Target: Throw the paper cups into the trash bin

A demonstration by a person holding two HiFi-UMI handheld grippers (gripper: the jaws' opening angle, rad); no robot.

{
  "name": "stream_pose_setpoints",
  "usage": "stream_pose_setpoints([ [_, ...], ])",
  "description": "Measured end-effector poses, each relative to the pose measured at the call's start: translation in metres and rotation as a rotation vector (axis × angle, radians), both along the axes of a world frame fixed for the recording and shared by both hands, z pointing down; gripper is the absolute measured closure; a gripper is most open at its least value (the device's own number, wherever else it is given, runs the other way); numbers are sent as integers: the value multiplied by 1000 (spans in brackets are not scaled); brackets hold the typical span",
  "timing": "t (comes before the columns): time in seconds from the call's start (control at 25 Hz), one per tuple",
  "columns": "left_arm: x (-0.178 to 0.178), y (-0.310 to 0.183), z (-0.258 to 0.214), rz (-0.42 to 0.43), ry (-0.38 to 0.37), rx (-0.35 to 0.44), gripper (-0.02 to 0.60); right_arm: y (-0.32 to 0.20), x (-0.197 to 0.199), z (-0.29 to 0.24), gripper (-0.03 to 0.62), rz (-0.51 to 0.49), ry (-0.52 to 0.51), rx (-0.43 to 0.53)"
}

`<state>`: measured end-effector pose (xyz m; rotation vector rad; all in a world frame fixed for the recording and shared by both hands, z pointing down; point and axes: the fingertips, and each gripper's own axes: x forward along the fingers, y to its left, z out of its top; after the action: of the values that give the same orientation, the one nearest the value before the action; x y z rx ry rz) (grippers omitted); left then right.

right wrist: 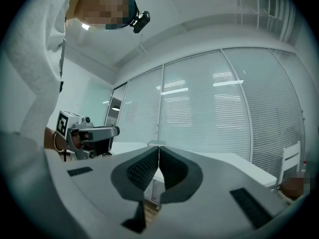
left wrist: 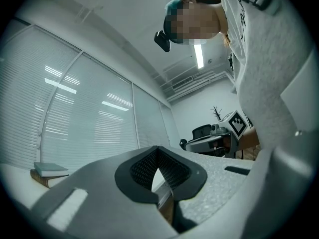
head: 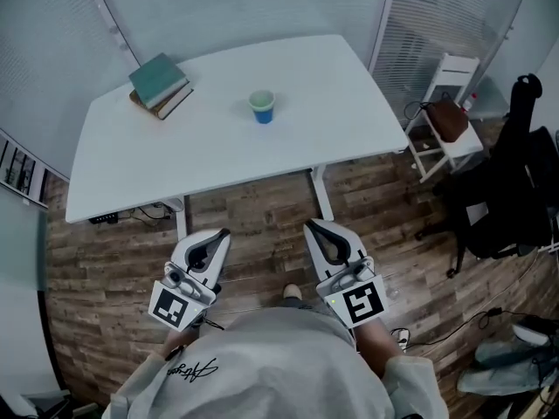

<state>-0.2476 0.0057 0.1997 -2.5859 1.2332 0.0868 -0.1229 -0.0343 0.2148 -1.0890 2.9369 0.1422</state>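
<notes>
Black ribbed rubber lines both pairs of jaws, and both pairs are pressed together with nothing in them. My left gripper (left wrist: 158,151) is empty, and so is my right gripper (right wrist: 158,149). In the head view they sit side by side over the wood floor (head: 253,208). They point toward the white table (head: 349,120) from its near side, well apart from anything on it.

The paper cup (head: 261,106) stands upright near the middle of the table. It is blue with a pale rim, and its mouth faces up. A stack of two books (head: 161,85) lies well apart to its left. I see only one cup. I see no trash bin in any view, so I will have to look for it.

I think the cup is very light and thin. It will squash if I squeeze hard, and it may tip if I bump it. I can't tell if anything is inside. I would open one pair of jaws wide, go round the cup's side about halfway up, and close softly.
</notes>
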Motion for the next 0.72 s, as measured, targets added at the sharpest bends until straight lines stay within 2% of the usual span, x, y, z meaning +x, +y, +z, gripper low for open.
stream_pose_setpoints([
  [0.36,3,-16,9,-55,9,-17,578,-26,-4,14,582,-66,-9,-22],
  [0.72,-1,-20,12,-61,18,-33,578,-26,-5,19,582,-67,-7,-43],
])
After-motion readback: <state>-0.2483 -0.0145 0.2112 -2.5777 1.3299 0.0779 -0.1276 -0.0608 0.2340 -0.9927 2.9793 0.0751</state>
